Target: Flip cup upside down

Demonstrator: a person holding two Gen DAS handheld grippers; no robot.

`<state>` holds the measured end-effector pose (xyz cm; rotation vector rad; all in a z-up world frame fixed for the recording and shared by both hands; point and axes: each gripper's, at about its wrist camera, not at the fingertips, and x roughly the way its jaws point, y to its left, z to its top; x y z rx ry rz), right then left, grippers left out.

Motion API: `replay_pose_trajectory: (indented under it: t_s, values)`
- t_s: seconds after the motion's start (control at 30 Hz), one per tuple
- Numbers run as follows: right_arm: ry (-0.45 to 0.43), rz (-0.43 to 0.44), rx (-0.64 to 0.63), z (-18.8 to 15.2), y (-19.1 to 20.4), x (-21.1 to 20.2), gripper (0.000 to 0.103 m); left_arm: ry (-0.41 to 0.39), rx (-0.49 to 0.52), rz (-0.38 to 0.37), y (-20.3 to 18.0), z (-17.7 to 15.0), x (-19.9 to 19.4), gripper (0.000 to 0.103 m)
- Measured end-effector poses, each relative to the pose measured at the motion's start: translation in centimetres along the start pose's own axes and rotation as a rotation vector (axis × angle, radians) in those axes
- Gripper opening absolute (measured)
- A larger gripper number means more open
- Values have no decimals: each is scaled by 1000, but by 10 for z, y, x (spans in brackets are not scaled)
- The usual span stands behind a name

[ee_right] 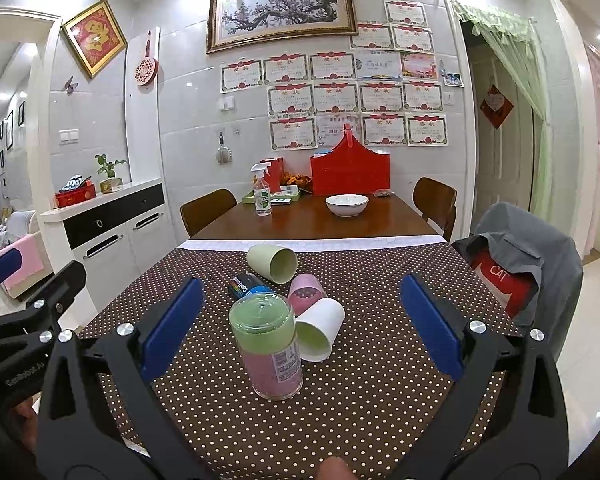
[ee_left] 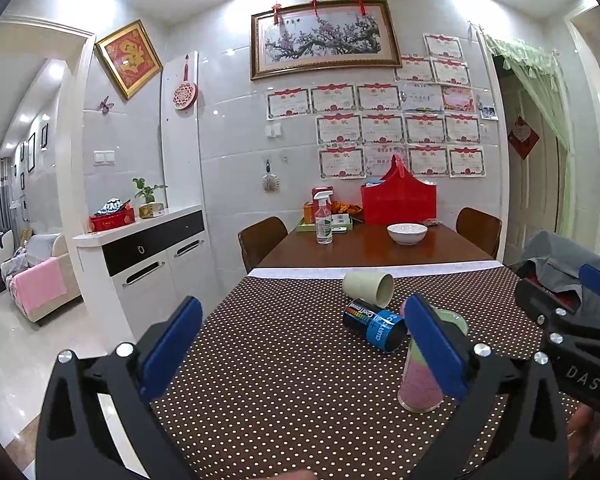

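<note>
A clear cup point(ee_right: 269, 350) with pink and green layers stands with its base up on the polka-dot cloth point(ee_right: 360, 408); in the left wrist view point(ee_left: 418, 384) my right finger partly hides it. My right gripper point(ee_right: 300, 326) is open, its blue pads either side of the cup without touching. My left gripper point(ee_left: 300, 350) is open and empty, left of the cup. On their sides lie a pale green cup point(ee_right: 273, 263), a dark printed cup point(ee_right: 246, 285), a pink cup point(ee_right: 306, 293) and a white cup point(ee_right: 320, 334).
The bare wood table beyond holds a white bowl point(ee_right: 347, 204), a spray bottle point(ee_right: 261, 192) and a red basket point(ee_right: 350, 172). A chair draped with grey clothing point(ee_right: 524, 256) stands at the right. A white sideboard point(ee_right: 112, 228) stands at the left.
</note>
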<state>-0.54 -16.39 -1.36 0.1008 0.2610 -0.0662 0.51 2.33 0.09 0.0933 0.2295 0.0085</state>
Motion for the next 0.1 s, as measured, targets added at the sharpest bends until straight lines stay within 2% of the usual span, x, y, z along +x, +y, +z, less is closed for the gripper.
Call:
replay_pose_trajectory:
  t_s: [0.1]
  values:
    - [-1,1,0,0,0,0,97,2,-4,8,2,1,1,99]
